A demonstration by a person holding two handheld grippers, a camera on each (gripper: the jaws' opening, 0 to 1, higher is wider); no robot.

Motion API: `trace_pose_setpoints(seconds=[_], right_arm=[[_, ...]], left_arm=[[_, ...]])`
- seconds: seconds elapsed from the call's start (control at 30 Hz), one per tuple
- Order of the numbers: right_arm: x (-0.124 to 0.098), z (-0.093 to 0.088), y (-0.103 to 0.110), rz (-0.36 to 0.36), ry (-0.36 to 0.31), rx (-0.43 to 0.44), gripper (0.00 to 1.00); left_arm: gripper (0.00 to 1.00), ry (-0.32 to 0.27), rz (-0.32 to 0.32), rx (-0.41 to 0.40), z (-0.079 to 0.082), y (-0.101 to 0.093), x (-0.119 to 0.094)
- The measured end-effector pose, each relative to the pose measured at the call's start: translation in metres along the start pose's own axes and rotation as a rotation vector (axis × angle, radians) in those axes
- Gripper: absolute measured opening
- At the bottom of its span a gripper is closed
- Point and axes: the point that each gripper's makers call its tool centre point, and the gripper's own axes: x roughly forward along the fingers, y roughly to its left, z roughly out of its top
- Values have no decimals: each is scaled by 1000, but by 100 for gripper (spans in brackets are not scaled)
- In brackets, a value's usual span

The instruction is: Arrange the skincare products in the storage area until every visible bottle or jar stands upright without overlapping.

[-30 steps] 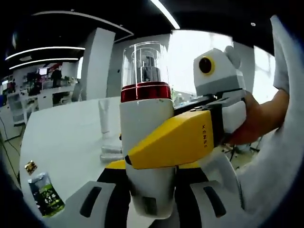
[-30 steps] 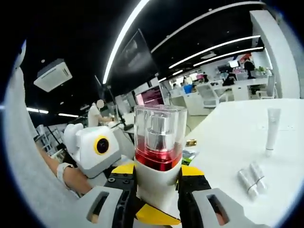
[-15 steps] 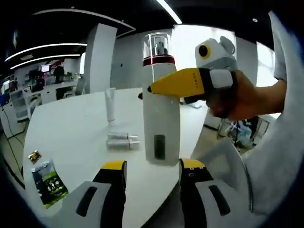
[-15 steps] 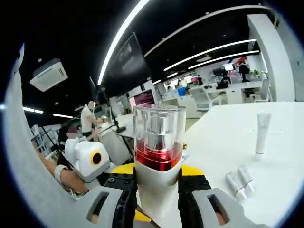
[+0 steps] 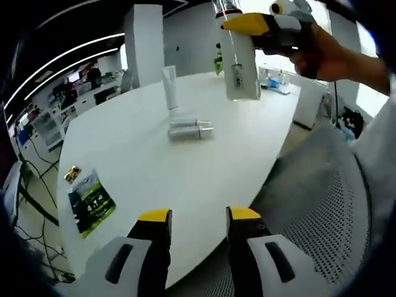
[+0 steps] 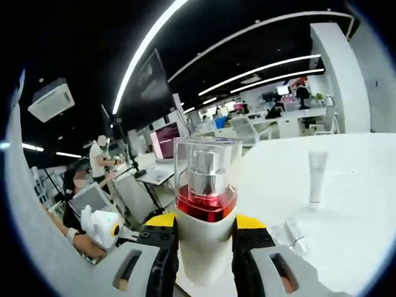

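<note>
Now the right tongs (image 6: pixel 204 260) hold the tall bottle (image 6: pixel 205 210) up; left tongs (image 5: pixel 198 216) are wide; ahead, two small bottles (image 5: pixel 190 128) lie flat.

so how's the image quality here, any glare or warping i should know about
Left gripper view: strong fisheye bend on the white table, and window glare washes out the top of the bottle held by the right gripper. Right gripper view: dark ceiling with bright curved light strips; the bottle's clear cap is sharp, the far office soft.
</note>
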Motion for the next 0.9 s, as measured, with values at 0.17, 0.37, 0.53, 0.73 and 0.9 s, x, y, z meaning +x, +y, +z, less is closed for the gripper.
trace_pose_setpoints(seconds=[0.17,0.37,0.53,0.73,0.9], right_arm=[[-3,2,-11,-27,3,-1,28],[-8,1,-26,-70,27,-22,28],[-11,2,-37,-103,25,-2,28],[-14,10,-46,-131,13,-20,28],[-16,13,-56,-159,2,-16,28]], left_arm=[[25,-11,12,83,-3,-4,9],[24,76,13,70,-19,-2,17],[23,139,13,123,-32,-4,20],[21,171,10,136,-38,-5,21],[20,183,10,139,-41,-5,21]])
